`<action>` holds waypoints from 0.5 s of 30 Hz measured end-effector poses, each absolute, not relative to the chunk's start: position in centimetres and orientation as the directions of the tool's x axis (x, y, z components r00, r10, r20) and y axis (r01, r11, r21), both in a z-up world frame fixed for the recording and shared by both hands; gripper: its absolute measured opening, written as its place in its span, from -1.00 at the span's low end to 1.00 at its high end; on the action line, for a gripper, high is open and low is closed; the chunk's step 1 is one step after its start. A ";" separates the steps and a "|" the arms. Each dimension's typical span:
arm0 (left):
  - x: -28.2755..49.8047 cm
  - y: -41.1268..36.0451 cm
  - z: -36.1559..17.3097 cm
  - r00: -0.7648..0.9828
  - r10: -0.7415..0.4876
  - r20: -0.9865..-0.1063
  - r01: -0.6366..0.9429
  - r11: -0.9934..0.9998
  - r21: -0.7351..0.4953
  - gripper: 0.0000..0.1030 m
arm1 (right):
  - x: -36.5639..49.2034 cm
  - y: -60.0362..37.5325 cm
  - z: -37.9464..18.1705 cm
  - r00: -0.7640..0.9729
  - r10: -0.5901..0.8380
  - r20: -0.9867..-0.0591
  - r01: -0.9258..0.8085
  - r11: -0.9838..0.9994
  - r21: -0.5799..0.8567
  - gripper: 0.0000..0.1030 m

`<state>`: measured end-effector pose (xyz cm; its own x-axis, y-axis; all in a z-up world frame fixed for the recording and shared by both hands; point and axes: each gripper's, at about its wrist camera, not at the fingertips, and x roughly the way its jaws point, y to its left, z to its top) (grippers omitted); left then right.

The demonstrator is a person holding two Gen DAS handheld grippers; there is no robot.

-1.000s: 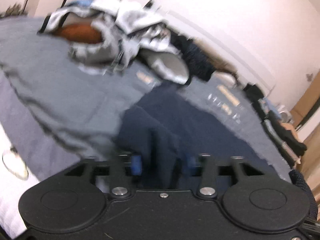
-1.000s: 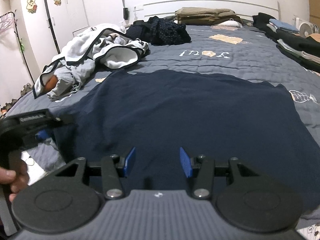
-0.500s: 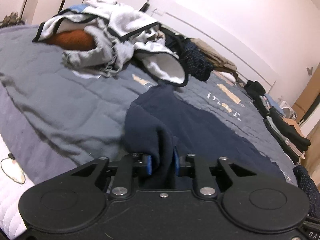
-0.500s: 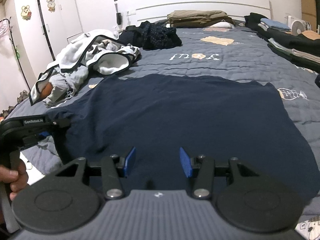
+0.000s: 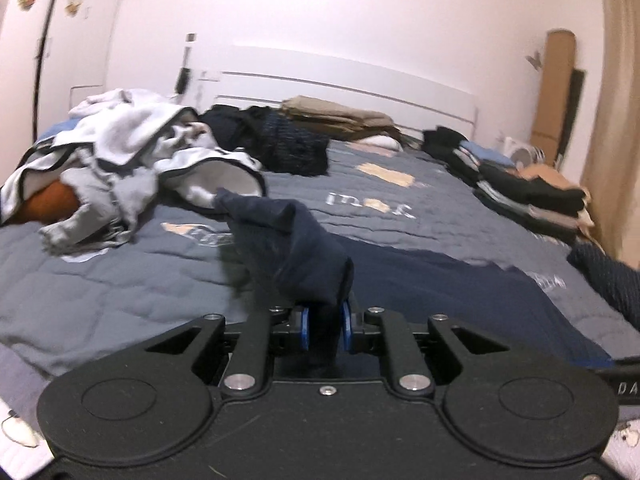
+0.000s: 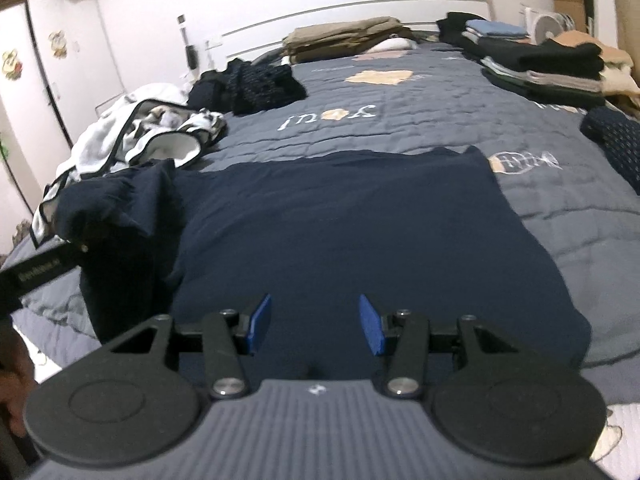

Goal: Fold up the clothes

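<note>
1. One corner of the navy shirt [image 6: 328, 220] is pinched in your left gripper [image 5: 324, 330], jaws just closed on cloth; the rest lies flat on the bed [image 6: 400, 120].
2. Your right gripper [image 6: 314, 326] hovers empty, jaws apart, above the near hem.
3. Next, likely carry that raised left side across the body for the first fold.

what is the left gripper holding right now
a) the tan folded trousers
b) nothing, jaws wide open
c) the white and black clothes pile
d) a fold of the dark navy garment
d: the left gripper has its blue pads pinched on a raised fold of the dark navy garment spread on the grey quilted bedspread.
</note>
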<state>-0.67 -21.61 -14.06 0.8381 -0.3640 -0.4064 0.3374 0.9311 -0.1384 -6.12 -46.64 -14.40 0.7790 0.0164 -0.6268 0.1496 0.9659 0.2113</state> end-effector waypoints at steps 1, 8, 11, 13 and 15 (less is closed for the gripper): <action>-0.7 -22.5 -14.1 0.833 -0.375 -0.407 0.359 0.926 -0.119 -0.70 | -6.3 -47.1 -14.4 0.781 0.016 -0.624 0.157 0.963 0.221 -0.07; -0.9 -29.3 -14.6 0.757 -0.491 -0.430 0.536 0.844 -0.021 -0.71 | -7.6 -50.3 -14.8 0.785 -0.001 -0.619 0.225 0.933 0.283 -0.07; -1.5 -32.1 -16.0 0.701 -0.526 -0.481 0.611 0.791 0.025 -0.70 | -8.3 -51.8 -14.9 0.788 -0.010 -0.616 0.258 0.913 0.316 -0.07; -1.7 -33.4 -17.4 0.652 -0.529 -0.543 0.650 0.759 0.040 -0.65 | -8.7 -52.9 -15.0 0.792 -0.014 -0.611 0.283 0.894 0.347 -0.07; -2.1 -34.1 -18.8 0.606 -0.534 -0.590 0.683 0.729 0.042 -0.50 | -8.9 -53.6 -15.3 0.791 -0.008 -0.612 0.294 0.882 0.368 -0.07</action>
